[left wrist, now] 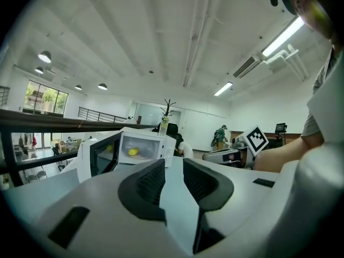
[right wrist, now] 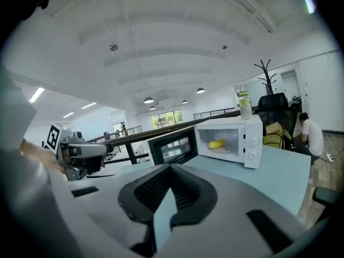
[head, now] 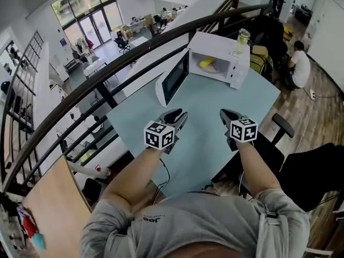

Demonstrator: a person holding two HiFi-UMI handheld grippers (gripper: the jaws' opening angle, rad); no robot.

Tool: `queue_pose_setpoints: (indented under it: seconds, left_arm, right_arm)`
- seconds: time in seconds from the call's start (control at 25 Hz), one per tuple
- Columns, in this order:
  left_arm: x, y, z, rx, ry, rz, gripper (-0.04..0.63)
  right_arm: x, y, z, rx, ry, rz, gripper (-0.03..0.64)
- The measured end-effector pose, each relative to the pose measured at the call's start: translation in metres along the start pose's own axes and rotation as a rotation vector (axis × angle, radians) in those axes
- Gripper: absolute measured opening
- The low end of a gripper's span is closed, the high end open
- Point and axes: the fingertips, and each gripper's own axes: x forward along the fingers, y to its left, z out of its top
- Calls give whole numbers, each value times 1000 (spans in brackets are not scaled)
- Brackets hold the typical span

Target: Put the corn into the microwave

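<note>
The left gripper [left wrist: 173, 165] hangs over the table with its dark ribbed jaws parted and nothing in the gap. The right gripper [right wrist: 171, 168], level with it and well apart from it, has its jaw tips closed together on nothing.

Both point across the pale blue-grey tabletop [head: 215, 109] towards the white box-shaped microwave oven [head: 238, 69] at the far edge. The yellow cob of corn [head: 207, 63] already lies inside it, on the cavity floor. From both grippers the cob is straight ahead and well apart, and neither one touches it. Its long axis runs roughly across the oven's mouth, side-on to the person rather than end-on.

The oven's dark-windowed white door [head: 173, 78] stands swung wide to the left, on the left gripper's side. That arm is the nearer to the door's free edge, while the right gripper faces the open cavity and the control panel more squarely. The placing itself looks done (only shutting the door would seem to remain), and that push would most naturally fall to the left hand.

A clear bottle of pale yellow-green drink [head: 243, 38] stands on the oven's top.
</note>
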Motion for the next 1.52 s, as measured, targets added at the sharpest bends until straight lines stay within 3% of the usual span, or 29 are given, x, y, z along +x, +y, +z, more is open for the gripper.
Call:
queue_pose_setpoints:
  seconds: [0.28,0.64,1.04,1.52]
  left_arm:
    - [-96,-33,10,-38,-71,-60,41]
    - [-176,-63,31,-49,-137,-75,20]
    - [-209,-123,34,-30,-150,-81,18]
    - [-176,-210,38,-44,-206,1,18]
  right_arm:
    - [-53,75,16,-27,-14,33,17]
    - [-127,117,29,-27,-18,39,17]
    - [-200,123,23,-11,-54,56,17]
    - [-270,81,13,-11,-68,180,17]
